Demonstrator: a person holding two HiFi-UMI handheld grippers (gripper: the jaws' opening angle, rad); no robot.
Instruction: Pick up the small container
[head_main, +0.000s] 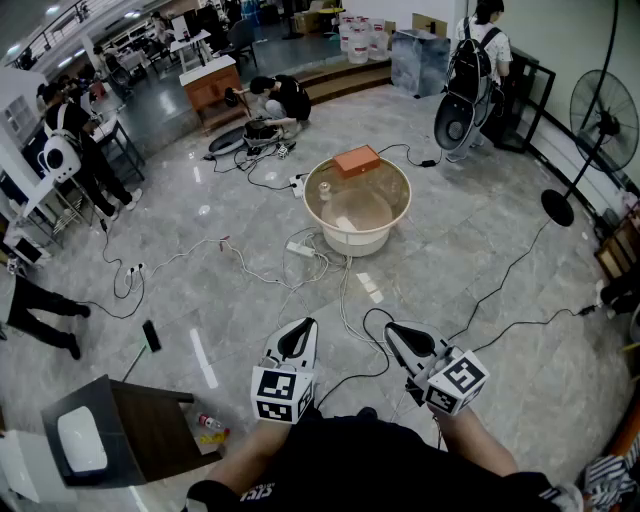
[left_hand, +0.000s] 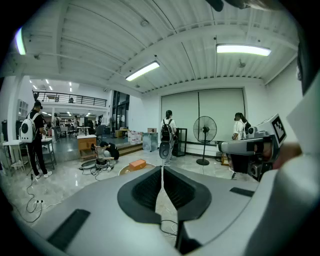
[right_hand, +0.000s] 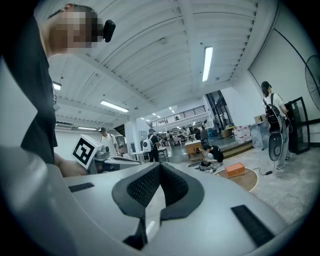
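I judge this step to be the approach, since nothing is picked up yet. The small container (head_main: 324, 188) is a pale little thing just above the middle of the head view. It stands at the left side of the round tub (head_main: 398, 218), near the rim, with the orange box (head_main: 356, 160) close by to its upper right. Both my tools hang low in the frame, well apart from the tub, with loose cables (head_main: 345, 300) crossing the floor between.

To do this well, I should walk in over those cables without snagging them. One side should open before it arrives, then come at the container from the tub's left edge, so the box is never nudged. A light thing like that will likely tip if one pad lands first, so both pads should meet it together.

My left gripper (left_hand: 161, 169) has its jaws pressed together with nothing between them. My right gripper (right_hand: 159, 167) is the same, closed and empty, touching nothing.
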